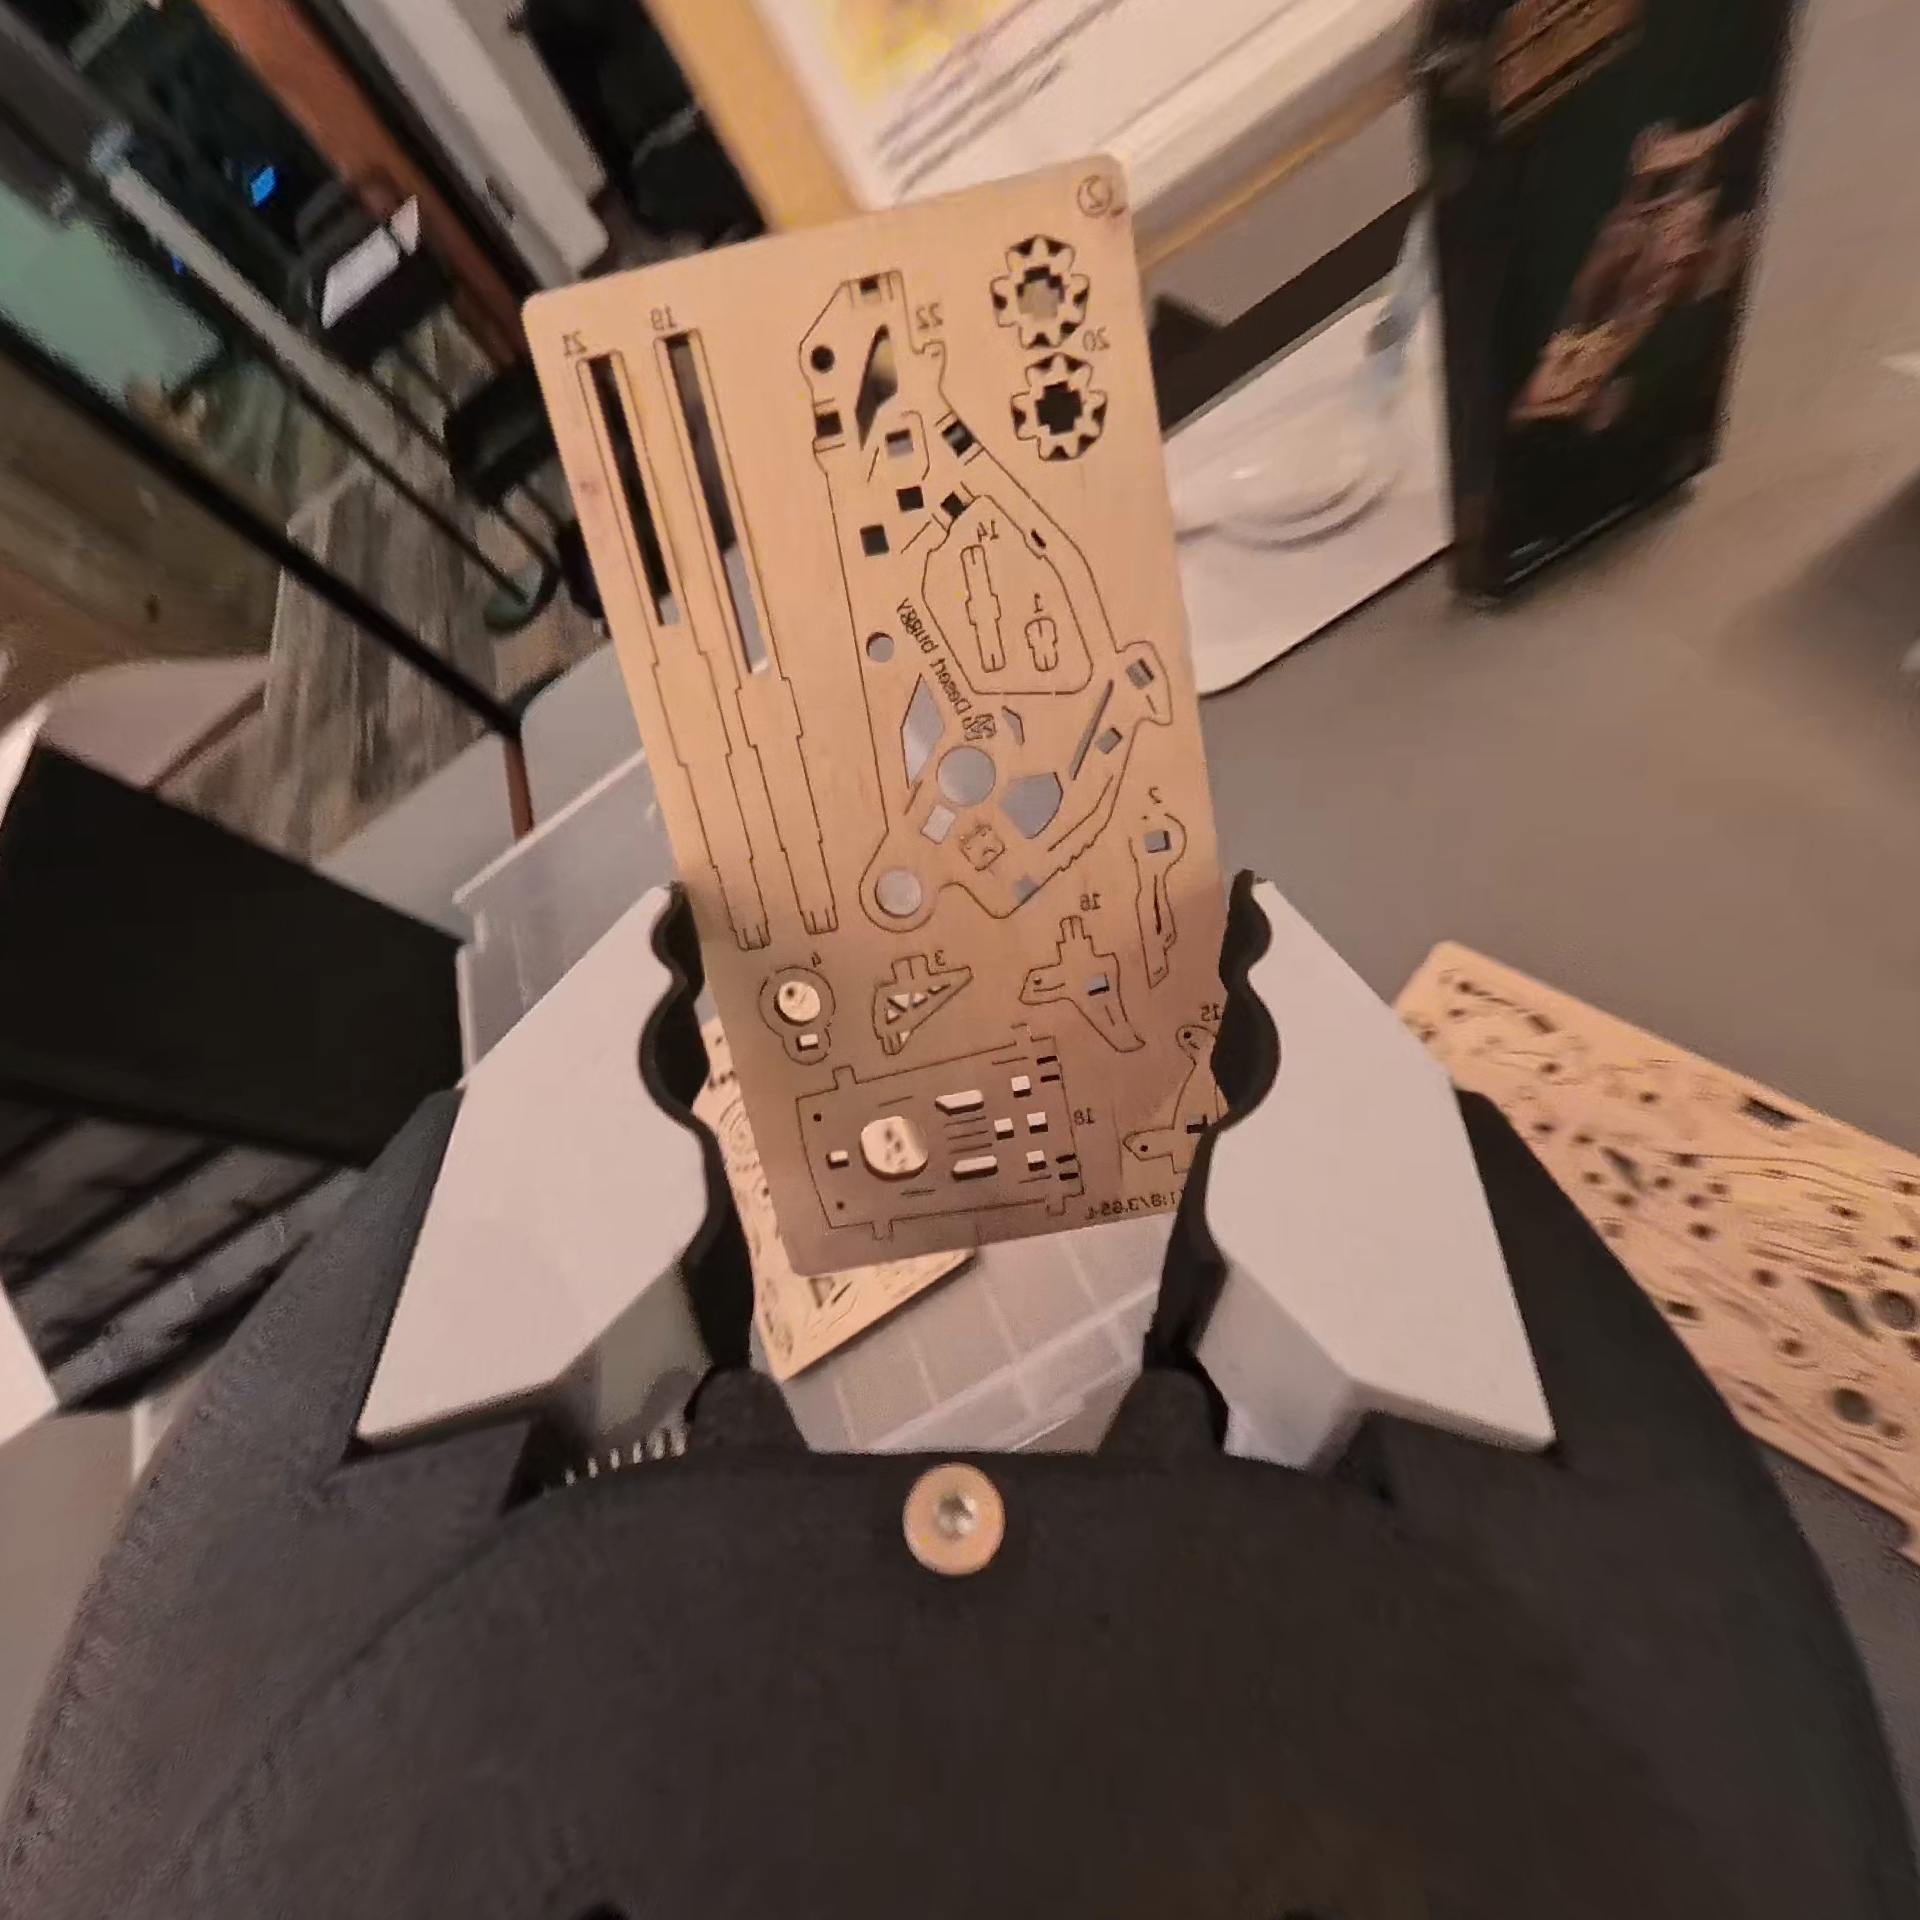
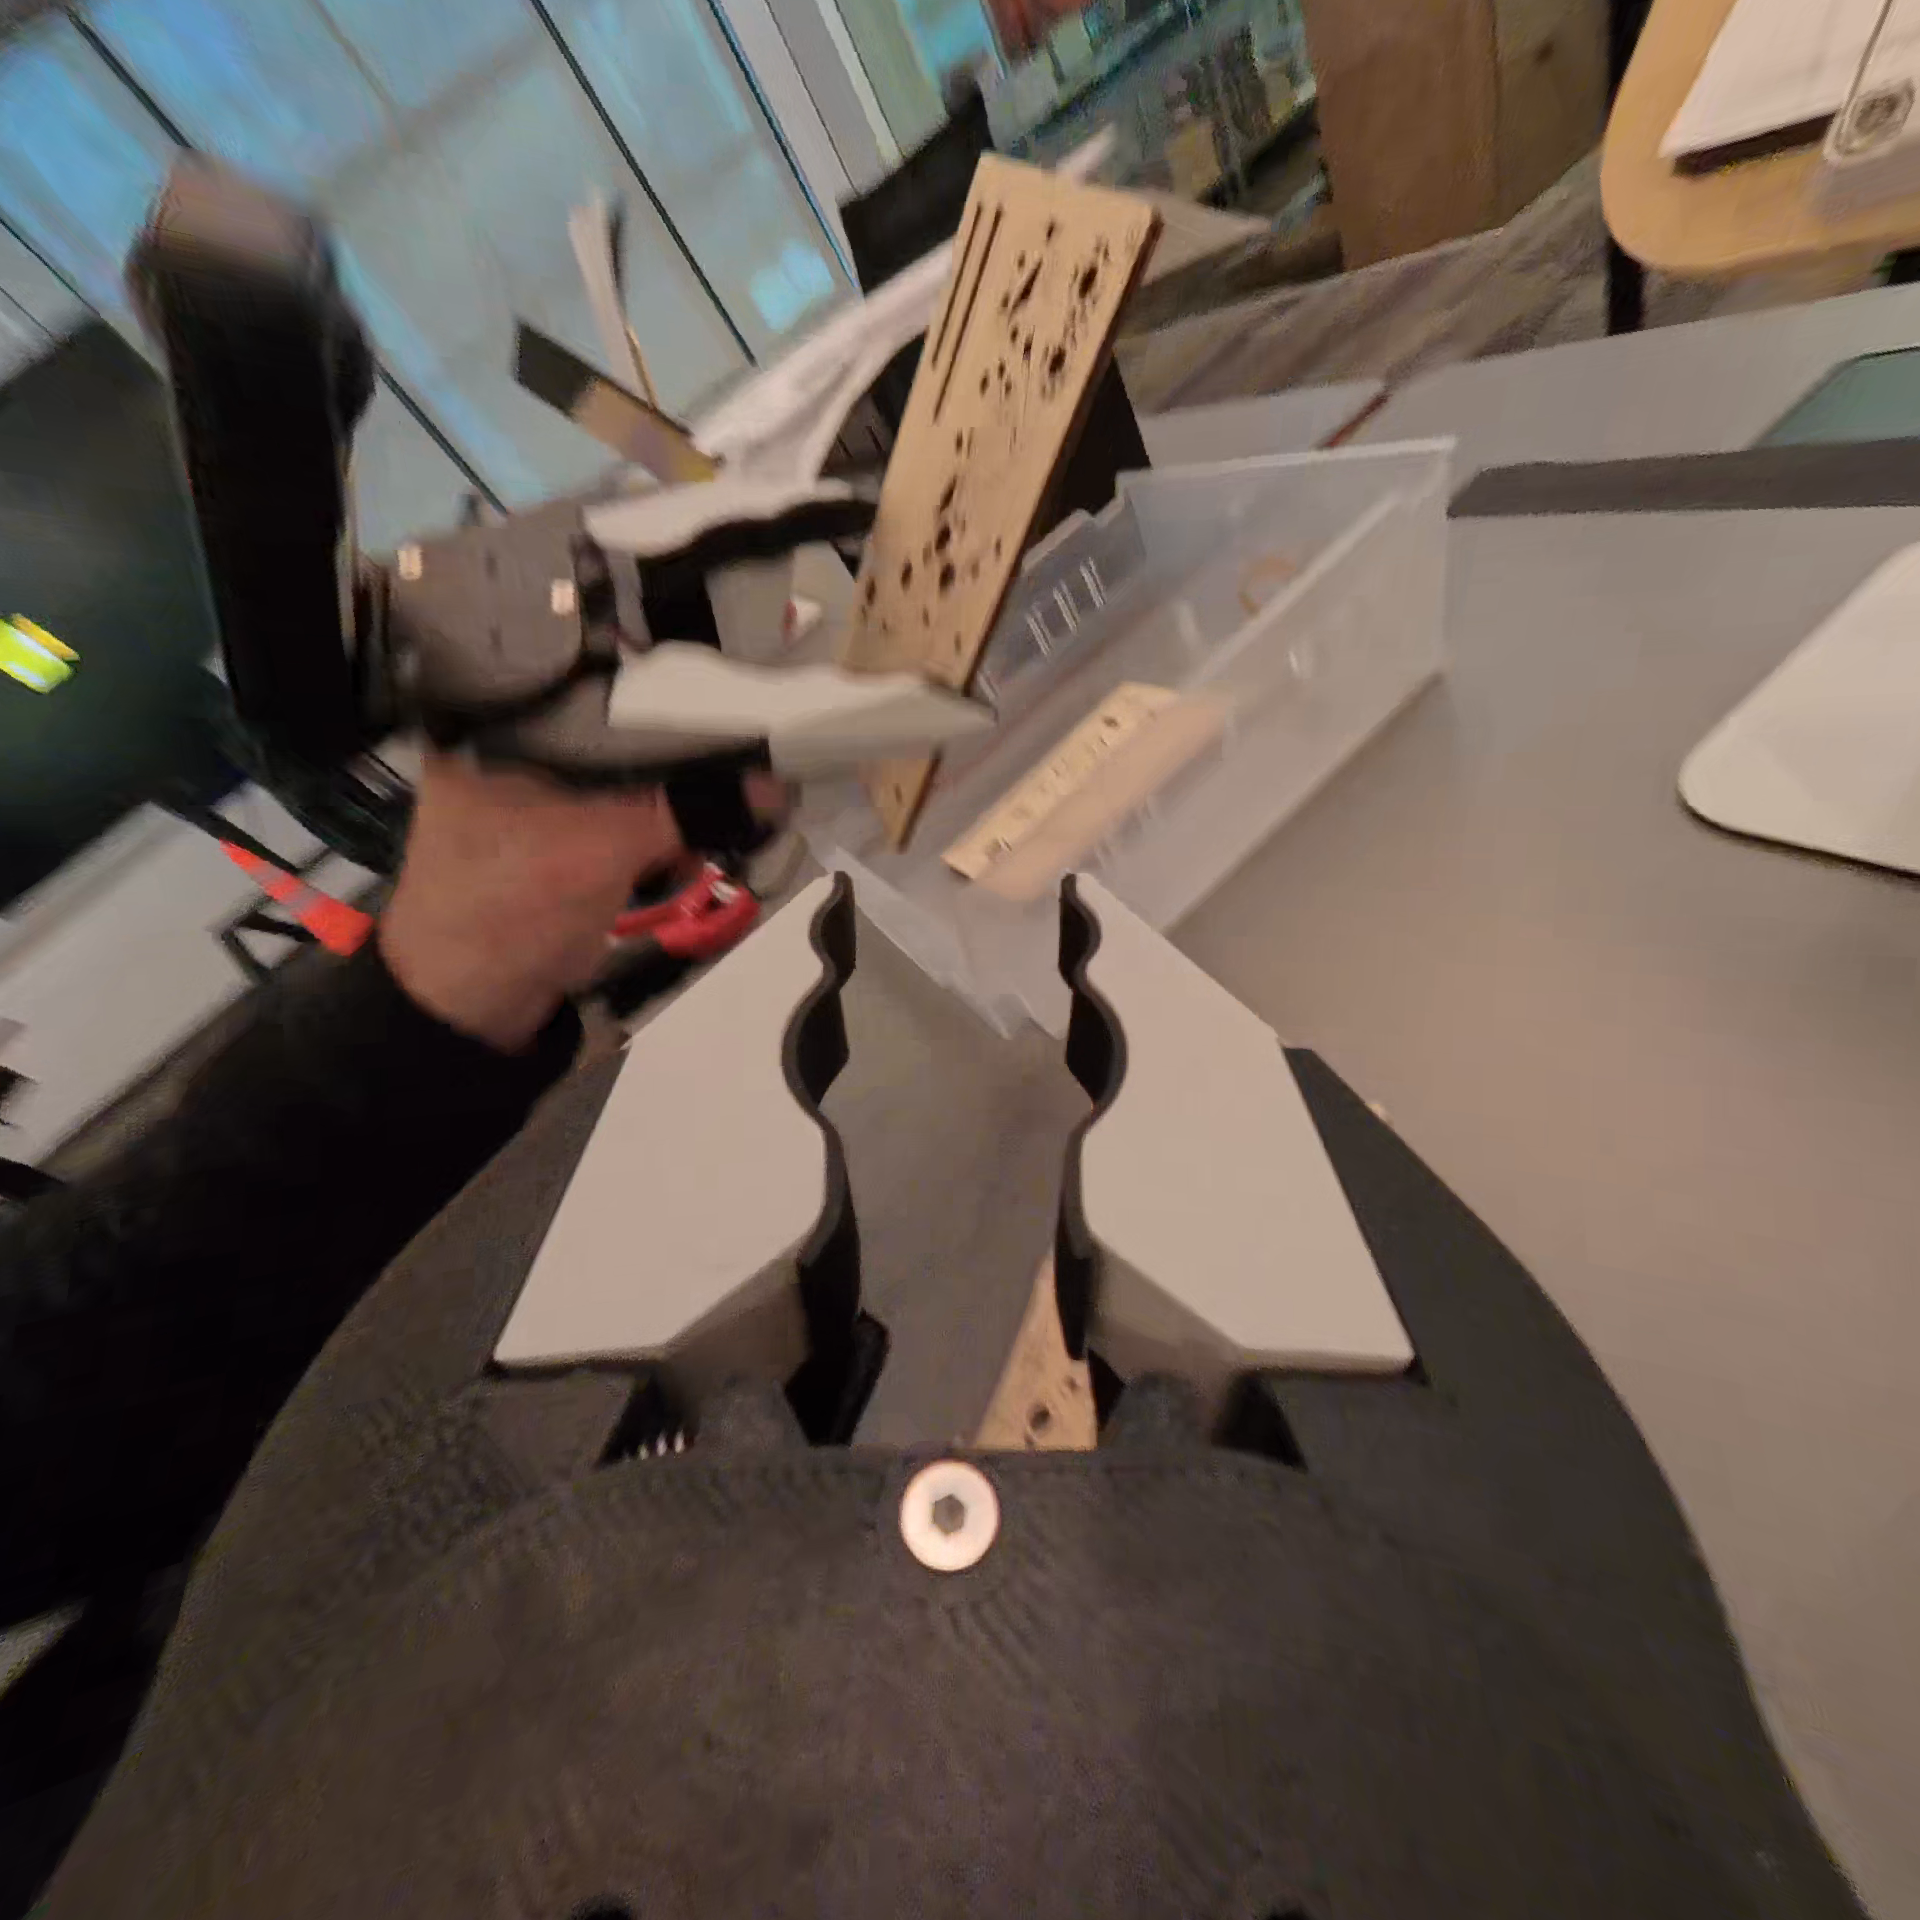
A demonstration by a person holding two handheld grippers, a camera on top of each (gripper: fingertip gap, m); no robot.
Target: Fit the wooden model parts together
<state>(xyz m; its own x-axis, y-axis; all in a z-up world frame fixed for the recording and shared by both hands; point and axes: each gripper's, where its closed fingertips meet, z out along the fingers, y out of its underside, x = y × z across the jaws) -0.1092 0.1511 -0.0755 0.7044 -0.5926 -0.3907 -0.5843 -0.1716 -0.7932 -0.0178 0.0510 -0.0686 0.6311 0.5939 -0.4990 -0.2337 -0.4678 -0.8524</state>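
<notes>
My left gripper [image 1: 961,904] is shut on a thin wooden sheet of laser-cut model parts [image 1: 883,727]. It holds the sheet upright by its two long edges, and both pads press on it. The right wrist view shows the same sheet [image 2: 997,436] raised above a clear plastic box [image 2: 1299,582], in the left gripper [image 2: 914,613] held by a person's hand [image 2: 520,894]. My right gripper [image 2: 956,894] is open and empty, low over the grey table near the box's corner. Another wooden sheet [image 2: 1081,779] lies in the box.
A third wooden parts sheet [image 1: 1662,1164] lies on the grey table at the right. A tall black printed box [image 1: 1579,291] stands at the back right. A white tray [image 2: 1829,727] lies at the right. A strip of wooden sheet [image 2: 1039,1382] shows under my right jaws.
</notes>
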